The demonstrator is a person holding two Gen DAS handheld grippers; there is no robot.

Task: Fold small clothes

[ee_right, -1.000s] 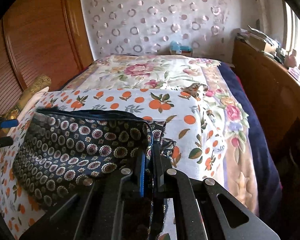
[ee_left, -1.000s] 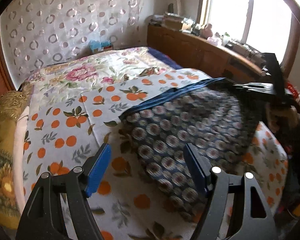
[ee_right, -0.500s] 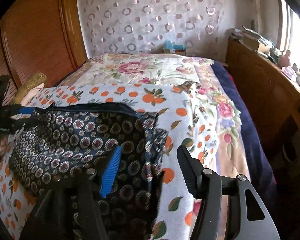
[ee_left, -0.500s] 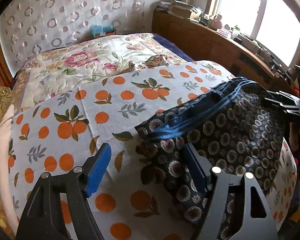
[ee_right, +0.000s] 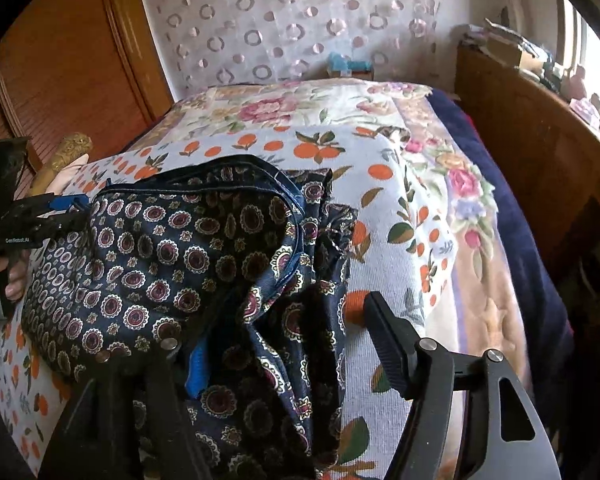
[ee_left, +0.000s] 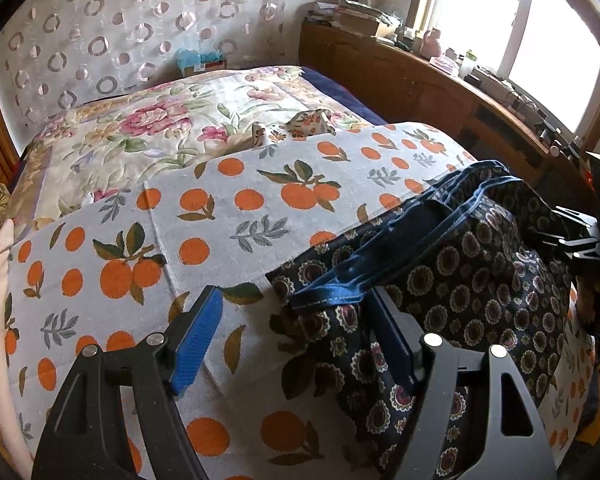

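A dark navy garment with a round medallion print and a blue waistband (ee_left: 452, 276) lies bunched on the orange-print cloth (ee_left: 236, 216) over the bed. My left gripper (ee_left: 296, 324) is open, its right finger at the garment's near left corner. My right gripper (ee_right: 284, 340) is open at the garment's (ee_right: 172, 256) right end; folds of the fabric drape over its left finger and between the jaws. Each gripper shows at the far side of the other's view.
A floral bedspread (ee_left: 148, 128) covers the far half of the bed. A wooden cabinet (ee_left: 412, 84) with clutter runs along the right under the window. A wooden wardrobe (ee_right: 60, 72) stands at the left. A tissue box (ee_left: 200, 60) sits by the curtain.
My right gripper opened and let go of the garment, which slumped onto the bed. My left gripper moved closer to the garment's left corner and stayed open.
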